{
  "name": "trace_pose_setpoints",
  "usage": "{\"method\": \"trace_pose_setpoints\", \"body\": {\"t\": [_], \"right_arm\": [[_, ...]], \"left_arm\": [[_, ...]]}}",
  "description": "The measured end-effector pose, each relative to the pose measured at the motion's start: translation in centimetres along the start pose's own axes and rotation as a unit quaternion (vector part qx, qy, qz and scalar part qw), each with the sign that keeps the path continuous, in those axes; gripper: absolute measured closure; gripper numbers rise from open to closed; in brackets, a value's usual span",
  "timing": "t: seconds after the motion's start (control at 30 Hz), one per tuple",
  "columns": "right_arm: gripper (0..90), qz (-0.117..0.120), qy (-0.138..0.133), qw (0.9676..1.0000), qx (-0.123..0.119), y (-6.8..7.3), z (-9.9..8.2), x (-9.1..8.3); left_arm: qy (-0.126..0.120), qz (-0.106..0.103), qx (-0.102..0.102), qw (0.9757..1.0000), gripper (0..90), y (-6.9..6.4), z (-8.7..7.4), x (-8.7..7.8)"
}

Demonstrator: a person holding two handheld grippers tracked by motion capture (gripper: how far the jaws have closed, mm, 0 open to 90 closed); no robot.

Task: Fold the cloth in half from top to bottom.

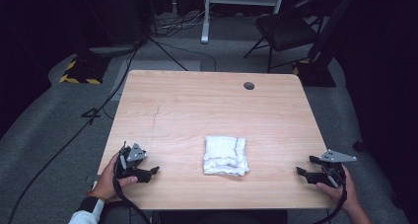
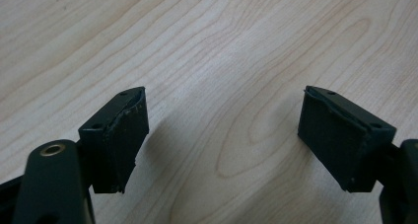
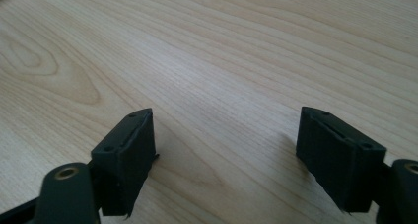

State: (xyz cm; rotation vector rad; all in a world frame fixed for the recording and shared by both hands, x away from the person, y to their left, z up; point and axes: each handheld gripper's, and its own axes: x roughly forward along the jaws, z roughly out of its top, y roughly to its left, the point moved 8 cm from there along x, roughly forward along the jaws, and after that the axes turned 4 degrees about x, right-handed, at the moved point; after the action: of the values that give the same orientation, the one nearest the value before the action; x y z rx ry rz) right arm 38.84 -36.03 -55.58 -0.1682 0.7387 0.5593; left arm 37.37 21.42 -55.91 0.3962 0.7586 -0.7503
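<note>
- Nearest the camera in the high view: our two hands at the bottom edge, left gripper (image 1: 154,171) at lower left, right gripper (image 1: 300,172) at lower right, both low over the table (image 1: 197,100).
- Folded white towel (image 1: 226,155) lies flat at lower centre of the frame, between the two grippers and well apart from each. Faint dark stripe along its right side.
- Step in hand, as we read it: closing in on the towel from both sides.
- To do it well: we come in low and level, aim each claw at a near corner or edge, and get the lower jaw under the top fold rather than the whole stack. Both sides should bite together so the cloth doesn't skew.
- Left claw: jaws spread wide, nothing between them, bare wood ahead in the left gripper view (image 2: 224,130).
- Right claw: same, jaws spread wide and empty over bare wood in the right gripper view (image 3: 226,150).
</note>
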Motion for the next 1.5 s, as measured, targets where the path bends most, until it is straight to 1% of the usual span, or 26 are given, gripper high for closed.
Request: {"method": "trace_pose_setpoints", "body": {"t": [0.03,0.07,0.1,0.23,0.3,0.37,0.53,1.5], "right_arm": [[22.3,-0.005,0.001,1.0000,0.002,-0.12,-0.04,-0.05],[21.8,-0.007,0.000,1.0000,0.004,-0.22,-0.10,-0.05],[21.6,-0.006,-0.003,1.0000,0.007,-0.24,-0.12,-0.05],[21.3,-0.008,-0.006,0.9999,0.008,-0.21,-0.15,-0.02],[21.2,-0.008,-0.006,0.9999,0.009,-0.20,-0.14,-0.01],[21.1,-0.009,-0.006,0.9999,0.010,-0.19,-0.13,0.01],[21.1,-0.010,-0.006,0.9999,0.010,-0.18,-0.14,0.01],[21.2,-0.010,-0.006,0.9999,0.010,-0.20,-0.13,0.01]], "left_arm": [[-0.003,-0.004,-0.009,1.0000,19.5,0.05,-0.15,-0.01],[-0.012,-0.007,-0.013,0.9998,19.4,0.10,-0.28,0.01],[-0.014,-0.007,-0.012,0.9998,19.0,0.11,-0.34,-0.02],[-0.013,-0.002,-0.015,0.9998,18.4,0.14,-0.35,0.00],[-0.012,0.000,-0.021,0.9997,17.0,0.12,-0.35,0.05],[-0.011,0.002,-0.022,0.9997,15.7,0.15,-0.35,0.07],[-0.011,0.004,-0.024,0.9996,15.6,0.13,-0.36,0.06],[-0.011,0.003,-0.023,0.9997,15.5,0.14,-0.34,0.08]]}}
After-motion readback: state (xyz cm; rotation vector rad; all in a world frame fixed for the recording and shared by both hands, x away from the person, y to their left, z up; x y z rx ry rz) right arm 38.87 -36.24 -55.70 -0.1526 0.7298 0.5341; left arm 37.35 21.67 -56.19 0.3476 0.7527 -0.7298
